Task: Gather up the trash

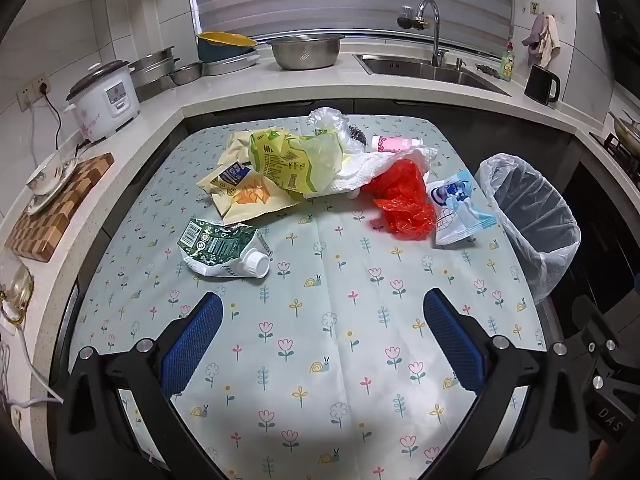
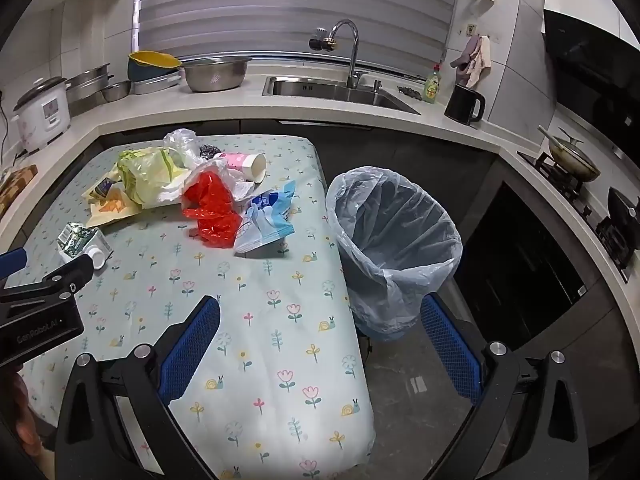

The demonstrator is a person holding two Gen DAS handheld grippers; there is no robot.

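Trash lies heaped on the flowered tablecloth (image 1: 320,320): a crushed green-and-white carton (image 1: 224,248) (image 2: 82,244) nearest me, yellow wrappers (image 1: 244,192), a yellow-green bag (image 1: 292,160) (image 2: 148,174), white paper towel (image 1: 380,164), a red plastic bag (image 1: 404,200) (image 2: 212,208), a blue-and-white packet (image 1: 458,208) (image 2: 266,220) and a pink cup (image 1: 394,143) (image 2: 244,164). A bin lined with a clear bag (image 1: 532,216) (image 2: 396,240) stands off the table's right edge. My left gripper (image 1: 322,314) is open above the near cloth. My right gripper (image 2: 320,320) is open over the table's right edge.
An L-shaped counter wraps the back with a rice cooker (image 1: 106,98), steel bowls (image 1: 306,52), a sink with tap (image 1: 432,64) and a black kettle (image 1: 542,84). A checkered cutting board (image 1: 56,208) holds dishes at left. A hob with a pan (image 2: 572,160) is at right.
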